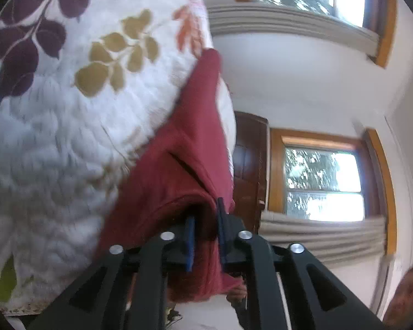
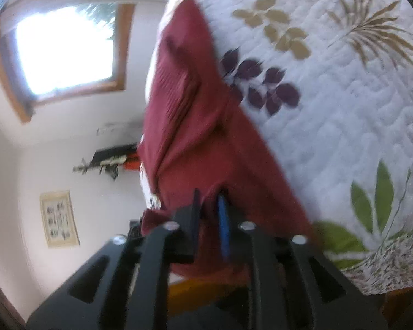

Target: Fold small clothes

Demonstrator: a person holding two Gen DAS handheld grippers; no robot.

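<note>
No writing can be read anywhere. The garment (image 1: 179,148) is dark red with fine ribs, blurred, and it hangs against the white quilt (image 1: 55,137) printed with leaves. The left gripper (image 1: 205,228) pinches its edge between blue pads. The right gripper (image 2: 210,214) also pinches an edge of it. Both cameras are strongly rolled, windows (image 1: 322,181) appear sideways.

No readable text, label, brand or number is found in either view. A framed sheet (image 2: 59,219) is seen on the wall at 8 o'clock of the right wrist view; its marks are too blurred to be read.
</note>
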